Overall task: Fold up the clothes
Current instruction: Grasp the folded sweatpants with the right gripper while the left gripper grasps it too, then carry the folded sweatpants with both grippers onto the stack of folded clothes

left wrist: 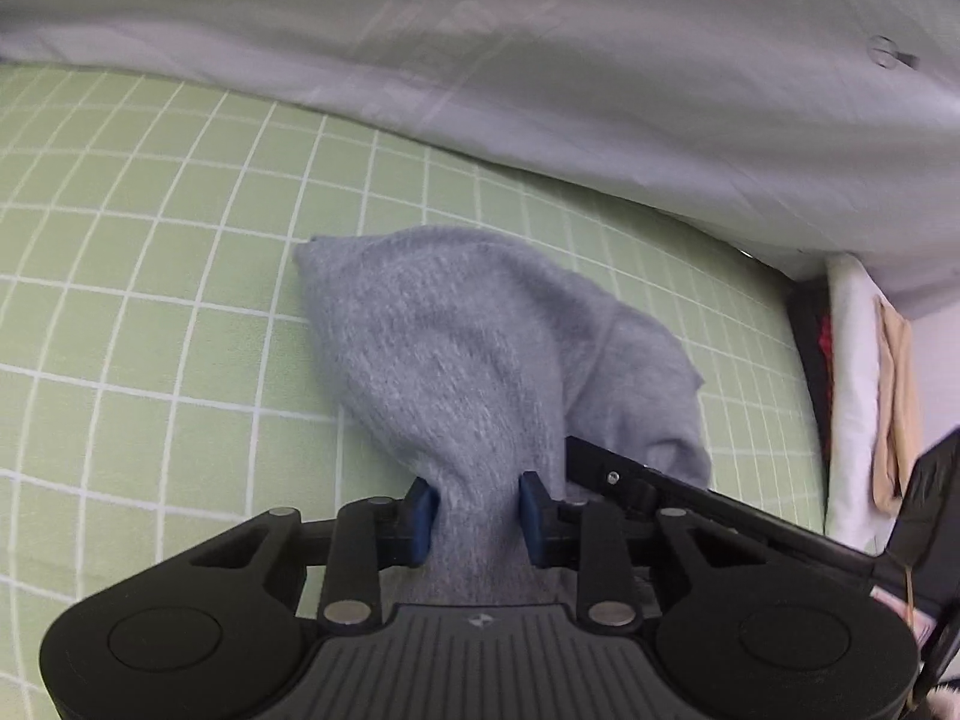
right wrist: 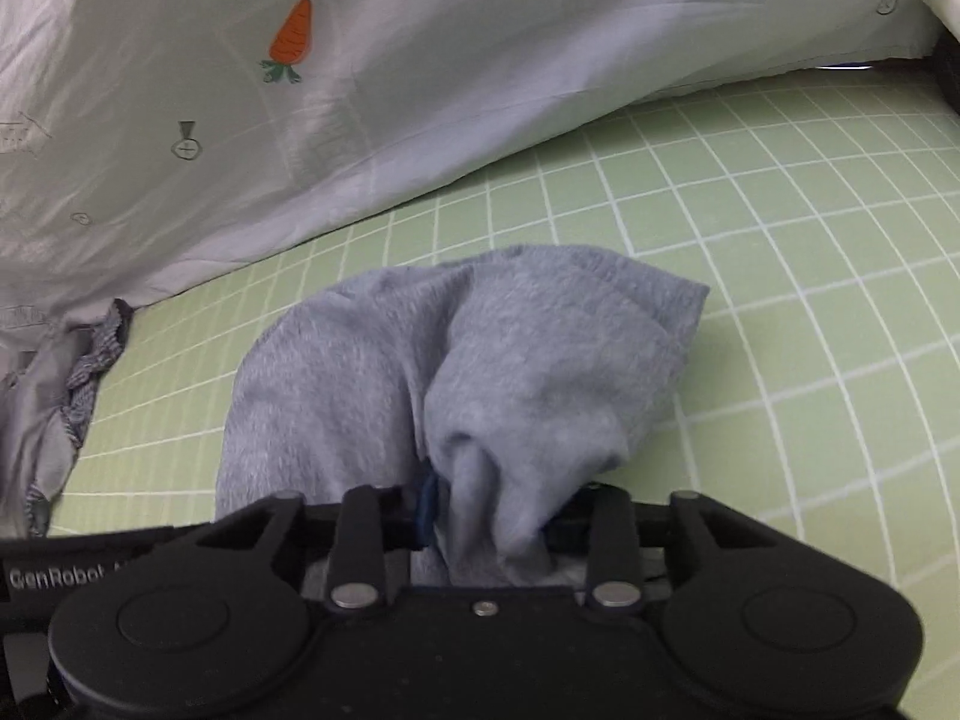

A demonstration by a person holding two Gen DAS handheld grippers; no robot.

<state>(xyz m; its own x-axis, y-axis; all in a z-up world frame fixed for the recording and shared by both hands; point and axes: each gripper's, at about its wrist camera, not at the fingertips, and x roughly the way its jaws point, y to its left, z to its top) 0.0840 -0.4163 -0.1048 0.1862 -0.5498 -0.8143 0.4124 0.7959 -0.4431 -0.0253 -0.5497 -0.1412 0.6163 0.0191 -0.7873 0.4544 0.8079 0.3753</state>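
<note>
Left wrist view: left hand-held gripper [left wrist: 474, 507] pinches the grey garment [left wrist: 456, 348], bunched on the green bed sheet [left wrist: 150, 276]; right hand-held gripper [right wrist: 489, 516] likewise clamps it. Judged mid-fold: next, lay the held edges flat and aligned.

Garment [left wrist: 456, 348] lies bunched on the bed sheet [left wrist: 150, 276], near edge lifted. Left gripper [left wrist: 479, 510] clamps one near fold; right gripper [right wrist: 489, 516] clamps another just beside it, on the right. Duvet [right wrist: 420, 72] lies on the bed behind the garment. Second cloth [right wrist: 54, 420] lies far left, at the duvet's edge.
</note>
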